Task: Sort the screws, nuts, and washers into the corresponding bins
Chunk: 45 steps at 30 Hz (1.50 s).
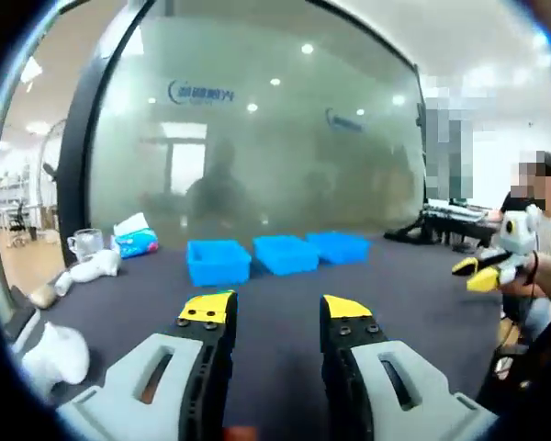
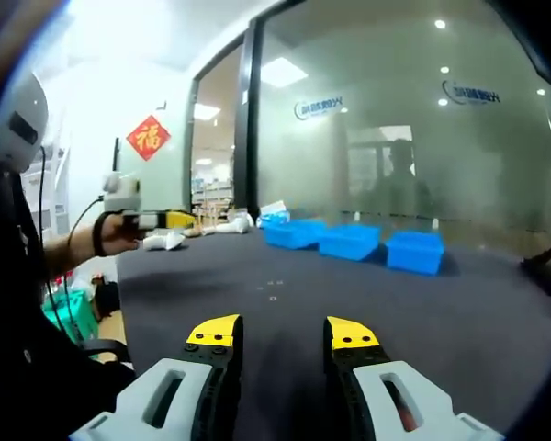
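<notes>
Right gripper view: small hardware [image 2: 272,287] lies loose on the dark table [image 2: 459,312], short of three blue bins [image 2: 349,241] by the glass wall [image 2: 395,119]. Right gripper [image 2: 283,335] and left gripper [image 1: 274,312] are both open, empty. Sorting apparently not started.

Dark grey table [image 2: 459,312] — three blue bins [image 2: 354,241] in a row, small scattered hardware [image 2: 274,288], white cloths [image 1: 94,267], tissue pack [image 1: 136,241]
</notes>
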Motion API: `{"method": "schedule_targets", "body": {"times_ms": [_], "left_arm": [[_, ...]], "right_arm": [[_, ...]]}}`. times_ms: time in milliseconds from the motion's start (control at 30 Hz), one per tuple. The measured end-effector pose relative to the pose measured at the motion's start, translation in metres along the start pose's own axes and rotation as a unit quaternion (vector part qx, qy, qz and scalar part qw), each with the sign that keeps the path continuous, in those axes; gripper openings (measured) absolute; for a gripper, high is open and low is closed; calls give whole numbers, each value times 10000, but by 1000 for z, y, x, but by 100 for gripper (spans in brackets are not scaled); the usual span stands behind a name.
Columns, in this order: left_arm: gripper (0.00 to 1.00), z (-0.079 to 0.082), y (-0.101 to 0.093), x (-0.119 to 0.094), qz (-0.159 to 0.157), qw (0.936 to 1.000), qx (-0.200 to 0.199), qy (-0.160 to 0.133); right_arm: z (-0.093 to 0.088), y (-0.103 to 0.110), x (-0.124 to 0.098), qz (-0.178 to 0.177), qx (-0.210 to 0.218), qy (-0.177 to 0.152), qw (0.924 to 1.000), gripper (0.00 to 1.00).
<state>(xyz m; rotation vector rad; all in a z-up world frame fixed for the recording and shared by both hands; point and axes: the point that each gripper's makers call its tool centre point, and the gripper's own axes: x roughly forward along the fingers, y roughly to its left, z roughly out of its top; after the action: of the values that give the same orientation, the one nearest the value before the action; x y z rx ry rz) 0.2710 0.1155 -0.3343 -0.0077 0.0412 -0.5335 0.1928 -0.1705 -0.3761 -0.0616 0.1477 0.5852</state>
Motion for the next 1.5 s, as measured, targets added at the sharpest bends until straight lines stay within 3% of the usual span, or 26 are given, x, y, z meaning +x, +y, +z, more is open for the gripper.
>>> {"method": "schedule_targets", "body": {"times_ms": [267, 467, 733, 967, 1200, 1433, 1500], "left_arm": [[35, -8, -3, -29, 10, 9999, 41, 125], [35, -20, -5, -37, -2, 9984, 404, 401], [35, -28, -6, -40, -180, 9979, 241, 566], [36, -35, -14, -41, -562, 9954, 83, 776], [37, -41, -18, -40, -771, 9923, 43, 971], [39, -43, -20, -38, -904, 9900, -29, 1079], [39, -44, -20, -37, -922, 9894, 31, 1121]], "right_arm": [[3, -3, 0, -9, -39, 28, 10000, 32], [1, -4, 4, 148, -235, 279, 9992, 32], [4, -12, 10, 443, -524, 659, 9955, 32], [9, -24, 22, 783, -775, 987, 9890, 32], [6, -22, 36, 1251, -1117, 1422, 9755, 32], [4, -18, 48, 1687, -1594, 1925, 9534, 32], [4, -15, 52, 1834, -1807, 2059, 9441, 32]]}}
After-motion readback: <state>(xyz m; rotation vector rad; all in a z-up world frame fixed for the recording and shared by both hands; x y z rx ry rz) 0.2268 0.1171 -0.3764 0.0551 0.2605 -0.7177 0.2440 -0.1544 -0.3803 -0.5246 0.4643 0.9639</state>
